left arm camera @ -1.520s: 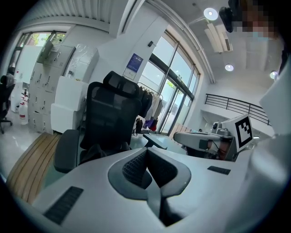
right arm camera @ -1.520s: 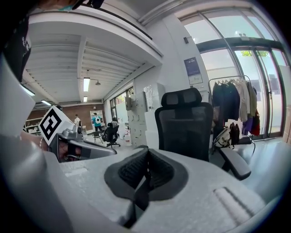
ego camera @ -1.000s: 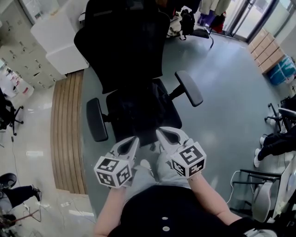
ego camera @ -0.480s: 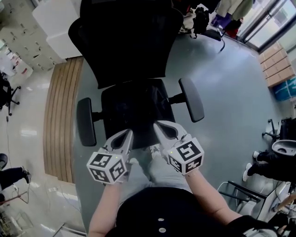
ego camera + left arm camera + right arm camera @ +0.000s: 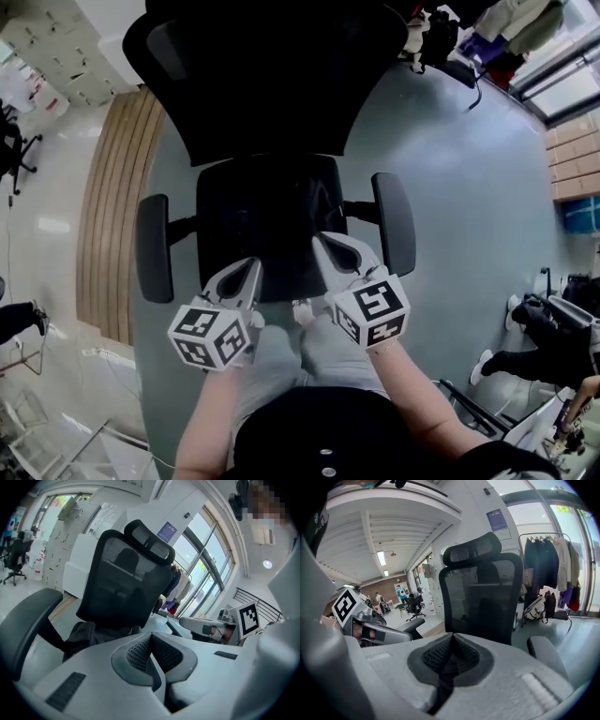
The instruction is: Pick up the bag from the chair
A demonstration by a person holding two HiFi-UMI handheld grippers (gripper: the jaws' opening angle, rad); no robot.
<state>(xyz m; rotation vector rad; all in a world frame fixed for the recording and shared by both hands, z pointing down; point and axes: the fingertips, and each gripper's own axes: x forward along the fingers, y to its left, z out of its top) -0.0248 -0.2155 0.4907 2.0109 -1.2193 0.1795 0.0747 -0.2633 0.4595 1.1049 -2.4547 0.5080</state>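
A black office chair stands right in front of me. On its seat lies a black bag, hard to tell from the dark cushion; the left gripper view shows it as a dark heap under the backrest. My left gripper hovers over the seat's front edge, jaws shut and empty. My right gripper is beside it, slightly further over the seat, also shut with nothing held. Neither touches the bag.
The chair's armrests flank both grippers. A wooden floor strip runs along the left, with white cabinets beyond. Cardboard boxes stand at the right. A clothes rack is behind the chair.
Both grippers have moved forward and lower towards the chair, from in front of the seat to over its front edge. Both have stayed shut.
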